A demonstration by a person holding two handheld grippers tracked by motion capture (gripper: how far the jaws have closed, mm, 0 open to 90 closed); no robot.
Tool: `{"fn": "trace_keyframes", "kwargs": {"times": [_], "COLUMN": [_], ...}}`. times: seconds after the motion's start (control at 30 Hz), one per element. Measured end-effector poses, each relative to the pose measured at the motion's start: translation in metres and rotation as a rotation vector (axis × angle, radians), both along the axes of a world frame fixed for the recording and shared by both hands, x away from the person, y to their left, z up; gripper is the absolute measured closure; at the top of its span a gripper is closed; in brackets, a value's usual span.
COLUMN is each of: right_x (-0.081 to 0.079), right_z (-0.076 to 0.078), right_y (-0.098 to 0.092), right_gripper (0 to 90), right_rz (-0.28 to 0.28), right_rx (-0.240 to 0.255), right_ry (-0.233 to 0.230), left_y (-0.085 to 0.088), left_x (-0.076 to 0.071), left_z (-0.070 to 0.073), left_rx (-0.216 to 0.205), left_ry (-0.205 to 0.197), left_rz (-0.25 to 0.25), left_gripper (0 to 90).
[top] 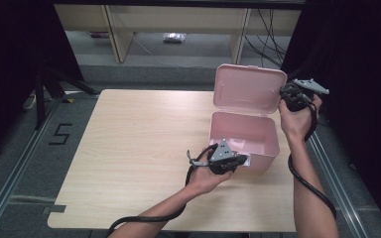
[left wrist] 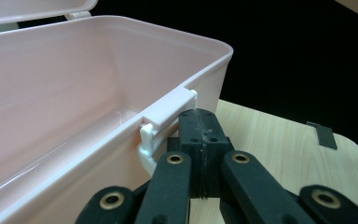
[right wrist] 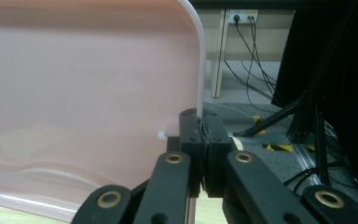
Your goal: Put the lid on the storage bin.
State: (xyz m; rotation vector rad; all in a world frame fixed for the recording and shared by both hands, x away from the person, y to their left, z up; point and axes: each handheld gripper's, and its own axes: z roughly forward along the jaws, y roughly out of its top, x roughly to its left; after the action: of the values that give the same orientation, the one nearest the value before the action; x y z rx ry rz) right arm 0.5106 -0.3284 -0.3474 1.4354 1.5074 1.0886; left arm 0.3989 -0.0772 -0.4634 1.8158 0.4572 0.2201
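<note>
On table: pink plastic box (top: 245, 134) sits toward the right-hand side of the light wood tabletop (top: 139, 144); lid (top: 248, 89) stands open, upright behind the box body, hinged at the back rim
Box inside: looks bare in the left gripper view; smooth pink walls, glossy floor
Left gripper (top: 238, 161): held in person's left hand (top: 206, 176) at the box's near front wall; jaws pressed together w/ nothing between them; tips sit just beside the white latch tab (left wrist: 161, 119) on the front rim, right at it; actual contact w/ the tab hard to tell
Left gripper view: box rim (left wrist: 135, 28) runs across the upper left; table corner and a dark tape mark (left wrist: 325, 135) at right
Right gripper (top: 290, 94): held in person's right hand (top: 295, 119) at the lid's right edge, up off the table; jaws closed tight, pinching the thin lid edge (right wrist: 199, 70) between the pads
Right gripper view: inner face of lid at left; floor, cables (right wrist: 256, 56) and wall socket (right wrist: 242, 16) beyond at right
Cables: black lead trails from each gripper back along the forearms toward the near table edge
Backdrop: wood shelving legs (top: 119, 37) and grey floor beyond table; floor mark "5" (top: 60, 134) at left
</note>
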Motion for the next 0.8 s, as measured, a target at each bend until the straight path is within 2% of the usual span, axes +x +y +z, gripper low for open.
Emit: {"fn": "trace_keyframes", "kwargs": {"times": [0.03, 0.1, 0.13, 0.17, 0.3, 0.43, 0.47, 0.5, 0.53, 0.6, 0.63, 0.77, 0.8], "right_x": [-0.001, -0.004, -0.005, -0.007, -0.011, -0.015, -0.016, -0.018, -0.019, -0.021, -0.022, -0.026, -0.027], "right_z": [0.0, -0.001, -0.002, -0.001, -0.003, -0.004, -0.004, -0.004, -0.005, -0.006, -0.006, -0.007, -0.007], "right_y": [-0.001, 0.001, -0.001, 0.002, 0.001, 0.003, 0.002, 0.003, 0.002, 0.003, 0.002, 0.005, 0.004], "right_gripper": [90.0, 90.0, 90.0, 90.0, 90.0, 90.0, 90.0, 90.0, 90.0, 90.0, 90.0, 90.0, 90.0], "right_rz": [0.007, -0.003, 0.006, -0.011, 0.004, -0.006, 0.007, -0.004, 0.001, -0.004, 0.002, -0.008, -0.001], "right_rx": [-0.018, 0.003, -0.017, 0.018, -0.022, -0.009, -0.026, -0.01, -0.028, -0.015, -0.032, -0.017, -0.04], "right_ry": [-0.01, -0.009, -0.025, -0.014, -0.044, -0.053, -0.058, -0.052, -0.063, -0.066, -0.071, -0.077, -0.082], "left_y": [0.0, 0.0, 0.0, 0.0, 0.0, 0.0, 0.0, 0.0, 0.0, 0.0, 0.0, 0.0, 0.0], "left_x": [0.0, 0.0, 0.0, 0.0, 0.0, 0.0, 0.0, 0.0, 0.0, 0.0, 0.0, 0.0, 0.0], "left_z": [0.0, 0.0, 0.0, 0.0, 0.0, 0.0, 0.0, 0.0, 0.0, 0.0, 0.0, 0.0, 0.0], "left_rx": [-0.001, 0.0, -0.001, 0.0, 0.0, 0.001, 0.001, 0.001, 0.001, 0.002, 0.002, 0.001, 0.001], "left_ry": [0.001, 0.0, 0.0, 0.001, 0.001, 0.001, 0.002, 0.001, 0.002, 0.001, 0.001, 0.002, 0.001], "left_rz": [0.0, 0.0, 0.0, 0.0, 0.0, 0.001, 0.001, 0.0, 0.0, 0.0, 0.0, 0.0, 0.0], "left_gripper": [90.0, 90.0, 90.0, 90.0, 90.0, 90.0, 90.0, 90.0, 90.0, 90.0, 90.0, 90.0, 90.0]}}
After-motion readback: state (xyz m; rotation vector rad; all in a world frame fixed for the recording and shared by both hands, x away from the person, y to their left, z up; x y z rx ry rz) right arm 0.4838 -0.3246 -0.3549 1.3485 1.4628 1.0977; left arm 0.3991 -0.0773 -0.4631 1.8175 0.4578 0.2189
